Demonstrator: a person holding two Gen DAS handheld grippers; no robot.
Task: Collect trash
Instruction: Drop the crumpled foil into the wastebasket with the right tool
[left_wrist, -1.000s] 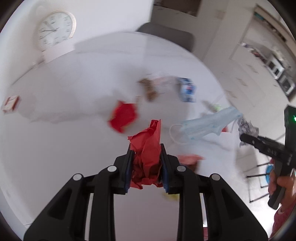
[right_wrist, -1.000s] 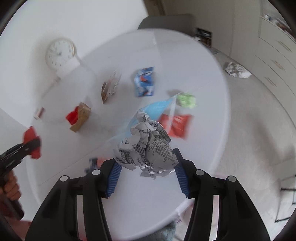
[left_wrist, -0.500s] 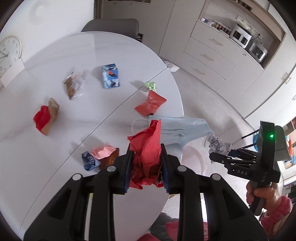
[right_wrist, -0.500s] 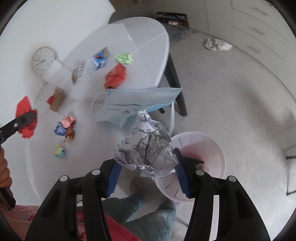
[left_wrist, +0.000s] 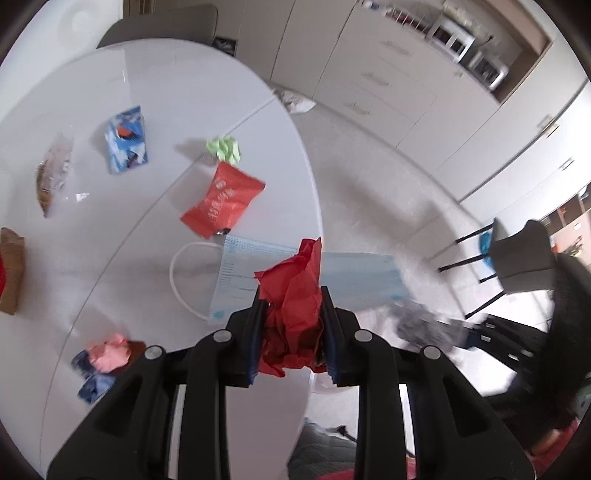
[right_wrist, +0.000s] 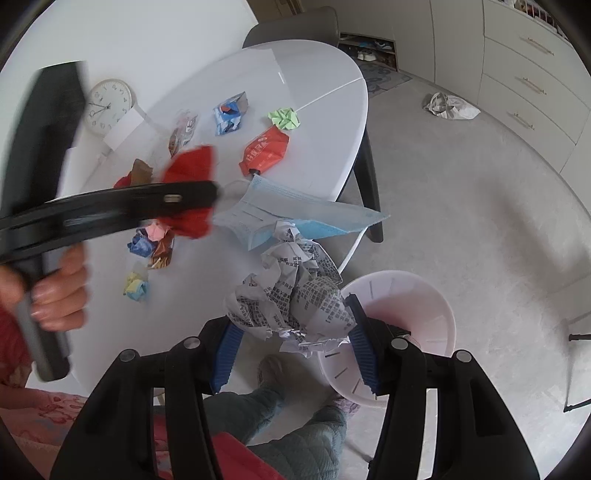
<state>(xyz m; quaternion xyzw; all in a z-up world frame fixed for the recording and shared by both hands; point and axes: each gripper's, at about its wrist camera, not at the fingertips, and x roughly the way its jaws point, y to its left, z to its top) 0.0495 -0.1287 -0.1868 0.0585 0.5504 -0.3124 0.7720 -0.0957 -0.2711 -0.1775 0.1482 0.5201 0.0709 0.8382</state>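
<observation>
A person clearing trash from a white counter (right_wrist: 325, 122) holds a load in each hand. The left tongs (left_wrist: 291, 325) are clamped narrow on a crumpled red paper (left_wrist: 295, 302), which sticks up from between the blue pads at the centre of the left wrist view. The right tongs (right_wrist: 291, 332) stand wider, gripping a crumpled ball of printed newspaper (right_wrist: 295, 295) above a pale pink wastebasket (right_wrist: 432, 332) that sits on the floor at about 4 o'clock in the right wrist view.

A blue face mask (right_wrist: 295, 214) hangs half over the counter's near edge, just beyond the newspaper ball. More litter lies on the counter toward 11 and 12 o'clock: a red snack packet (right_wrist: 264, 151), a crumpled green paper (right_wrist: 283, 118), a blue wrapper (right_wrist: 229, 112) and a clear snack bag (right_wrist: 183, 131). A small cluster of pink, blue and brown wrappers (right_wrist: 151, 243) and a yellow-and-blue scrap (right_wrist: 136, 288) sit nearer the person at 9 o'clock.

The hand (right_wrist: 55, 295) holding the left tool appears blurred at 9 o'clock in the right wrist view. A white wall clock (right_wrist: 108, 107) leans at the counter's far side.
</observation>
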